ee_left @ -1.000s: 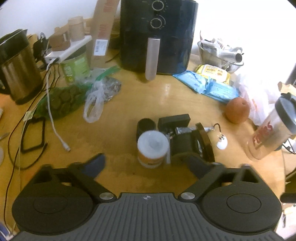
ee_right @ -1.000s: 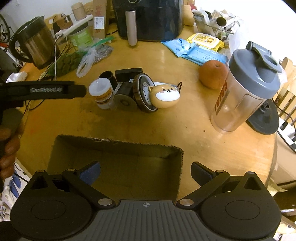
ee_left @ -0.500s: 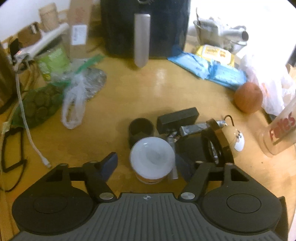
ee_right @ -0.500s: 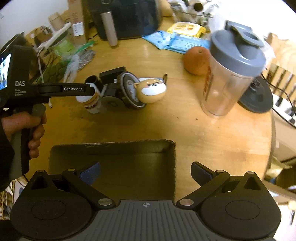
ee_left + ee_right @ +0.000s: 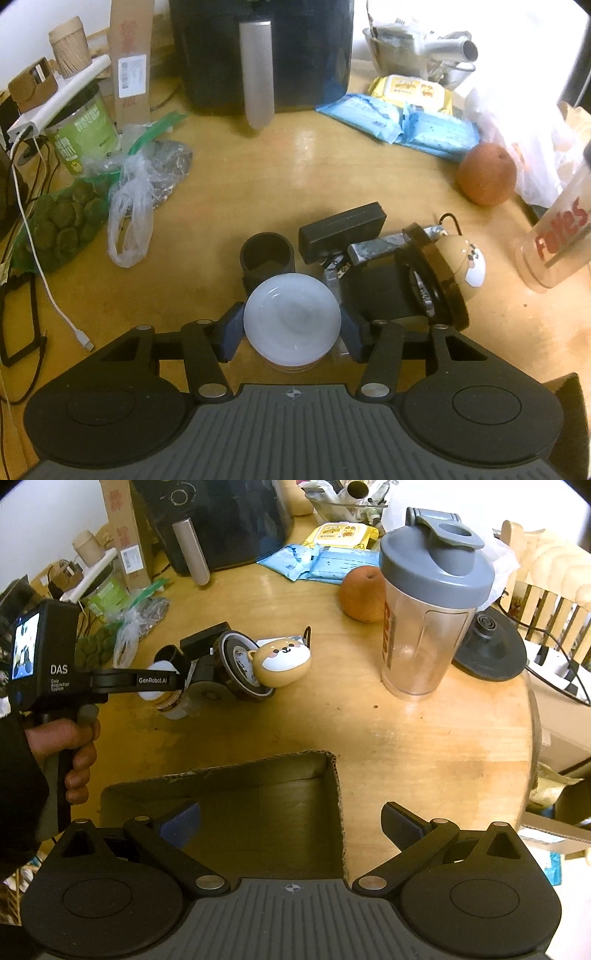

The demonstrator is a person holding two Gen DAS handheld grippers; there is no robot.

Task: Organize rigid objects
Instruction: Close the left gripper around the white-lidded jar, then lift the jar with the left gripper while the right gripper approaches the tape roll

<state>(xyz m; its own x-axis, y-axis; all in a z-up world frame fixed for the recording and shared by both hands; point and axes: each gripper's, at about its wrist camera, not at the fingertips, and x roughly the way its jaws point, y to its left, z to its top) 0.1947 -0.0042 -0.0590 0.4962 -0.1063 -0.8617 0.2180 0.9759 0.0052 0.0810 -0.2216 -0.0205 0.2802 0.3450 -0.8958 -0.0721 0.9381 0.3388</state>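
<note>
Jar (image 5: 291,317) with the white lid stands upright on the tabletop (image 5: 229,184), squarely between the two fingers of the left claw (image 5: 291,330), so its long axis runs up and down while the claw comes at it from above and slightly behind. The blue pads sit at either side of the lid's rim and the jaws are closing on it; from the left wrist view they look to be touching the jar's flanks, though the wide lid hides the actual contact, so I would only say it seems pinched. Just beyond the claw, touching or nearly touching the jar, is a small black cup (image 5: 266,254). Off to the claw's right lie a flat black box (image 5: 341,230), a black block with a round dial face (image 5: 430,278) leaning on it, and a dog-faced case (image 5: 463,258) past that.

The right claw (image 5: 290,823) hangs spread wide with nothing between its fingers, directly above an open cardboard box (image 5: 258,771) at the near edge of the tabletop. The jar is well ahead of it and to its left, so the left hand (image 5: 70,749) is plainly the nearer one. My guess is the coming move is a straight lift, then a carry back toward that box, keeping clear of the cup behind the jar.
</note>
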